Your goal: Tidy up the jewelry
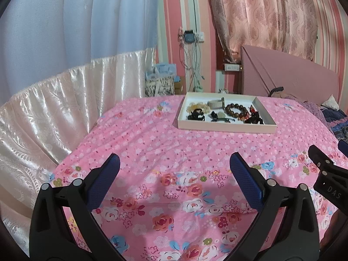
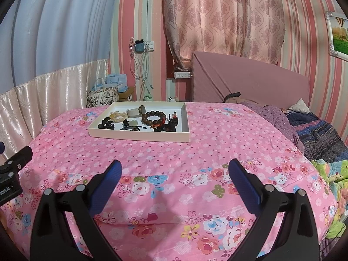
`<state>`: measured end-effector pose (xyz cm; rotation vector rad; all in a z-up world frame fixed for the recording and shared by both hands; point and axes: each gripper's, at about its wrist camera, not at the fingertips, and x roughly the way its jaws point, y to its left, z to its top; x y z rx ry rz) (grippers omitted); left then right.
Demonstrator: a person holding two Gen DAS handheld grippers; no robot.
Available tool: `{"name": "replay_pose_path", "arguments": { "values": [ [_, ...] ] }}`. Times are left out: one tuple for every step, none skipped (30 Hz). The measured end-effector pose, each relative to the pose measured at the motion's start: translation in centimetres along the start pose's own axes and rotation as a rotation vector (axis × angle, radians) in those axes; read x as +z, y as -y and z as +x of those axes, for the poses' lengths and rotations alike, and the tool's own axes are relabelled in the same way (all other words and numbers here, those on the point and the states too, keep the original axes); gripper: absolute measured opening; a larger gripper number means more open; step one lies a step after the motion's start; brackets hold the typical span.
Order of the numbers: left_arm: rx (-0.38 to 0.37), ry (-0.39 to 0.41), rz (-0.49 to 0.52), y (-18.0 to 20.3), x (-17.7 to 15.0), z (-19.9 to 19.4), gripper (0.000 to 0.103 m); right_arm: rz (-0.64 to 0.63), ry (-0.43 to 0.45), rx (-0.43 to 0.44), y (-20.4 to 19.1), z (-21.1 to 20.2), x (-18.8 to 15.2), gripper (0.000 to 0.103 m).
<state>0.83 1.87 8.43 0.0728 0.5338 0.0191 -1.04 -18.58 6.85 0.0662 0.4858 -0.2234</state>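
A shallow white tray [image 1: 226,128] [image 2: 139,136] lies on the pink floral bedspread, far ahead of both grippers. In it are a brown wooden bead bracelet [image 1: 237,110] [image 2: 153,118], a pale yellow bracelet [image 1: 196,107] [image 2: 118,115], a cream band [image 1: 214,103] [image 2: 133,112], dark clips and red-black pieces [image 1: 253,117] [image 2: 167,126]. My left gripper [image 1: 175,163] is open over bare bedspread, nothing between its blue pads. My right gripper [image 2: 174,169] is open too, holding nothing. Each gripper shows at the edge of the other's view.
The bed's pink headboard [image 2: 250,82] stands behind the tray. Rumpled purple and dark bedding [image 2: 313,130] lies at the right. A satin bed skirt or curtain [image 1: 54,100] runs along the left. Bags and hanging cables [image 2: 141,74] sit by the striped wall.
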Motion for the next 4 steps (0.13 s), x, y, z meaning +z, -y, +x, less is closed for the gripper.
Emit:
{"name": "replay_pose_path", "arguments": {
  "values": [
    [-0.006, -0.009, -0.004, -0.08, 0.01, 0.14, 0.100, 0.000, 0.001, -0.001, 0.00, -0.01, 0.00, 0.098],
    [-0.011, -0.012, -0.006, -0.18, -0.02, 0.20, 0.100, -0.001, 0.000, 0.000, -0.05, 0.01, 0.01, 0.098],
    [-0.010, -0.010, -0.004, -0.24, -0.02, 0.22, 0.100, -0.002, 0.001, -0.001, -0.02, 0.01, 0.00, 0.098],
    [-0.004, -0.006, 0.000, -0.23, -0.05, 0.19, 0.100, -0.001, 0.001, -0.001, -0.01, 0.00, 0.00, 0.098]
  ]
}}
